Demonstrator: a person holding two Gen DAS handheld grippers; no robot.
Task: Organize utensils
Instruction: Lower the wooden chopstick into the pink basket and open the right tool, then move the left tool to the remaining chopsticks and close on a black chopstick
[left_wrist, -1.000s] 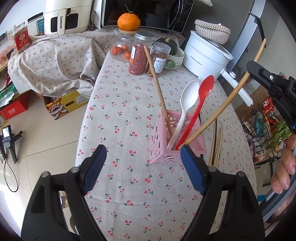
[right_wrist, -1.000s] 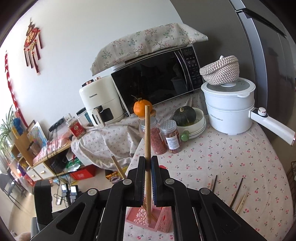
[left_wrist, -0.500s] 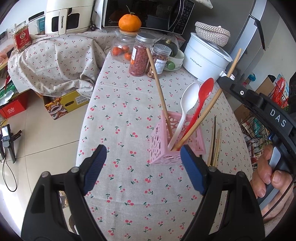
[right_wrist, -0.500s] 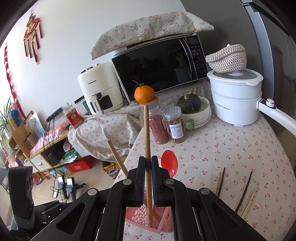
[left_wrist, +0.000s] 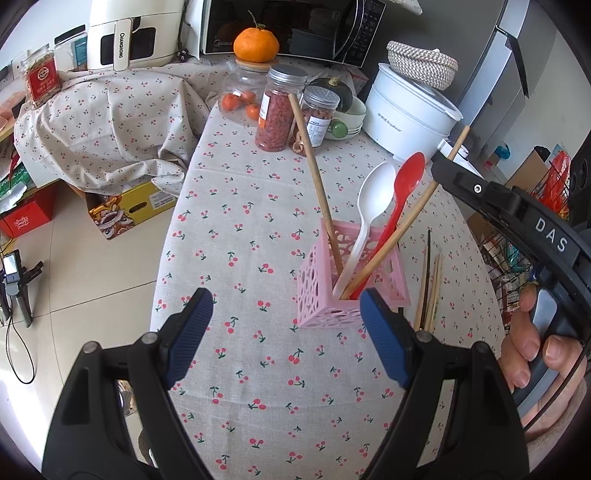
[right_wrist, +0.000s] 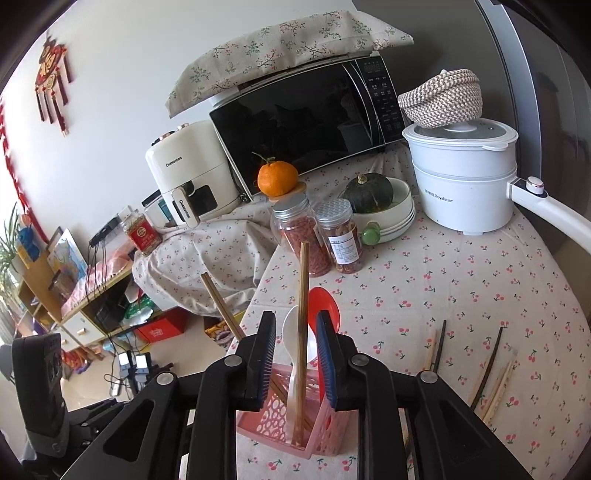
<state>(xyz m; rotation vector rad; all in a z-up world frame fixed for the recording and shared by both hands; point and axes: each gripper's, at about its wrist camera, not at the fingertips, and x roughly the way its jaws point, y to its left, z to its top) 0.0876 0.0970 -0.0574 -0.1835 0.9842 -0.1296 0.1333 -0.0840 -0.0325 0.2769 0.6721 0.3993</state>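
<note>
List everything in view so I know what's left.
Holder: one, pink, mid-table.
Spoons: two, white and red, standing in the holder.
Chopsticks in holder: two, wooden; one leaning left, one inside the right gripper.
Loose chopsticks: several, light and dark, on the tablecloth right of the holder.
Jars: two, clear, silver lids, behind the holder.
Orange: one, on a glass jar's lid.
Pumpkin: one, dark green, in a white bowl.
Cooker: one, white, woven basket on top.
Microwave: one, black, back.
Air fryer: one, cream, back left.
Left gripper: open, empty, facing the holder.
Right gripper: open, straddling that chopstick.
</note>
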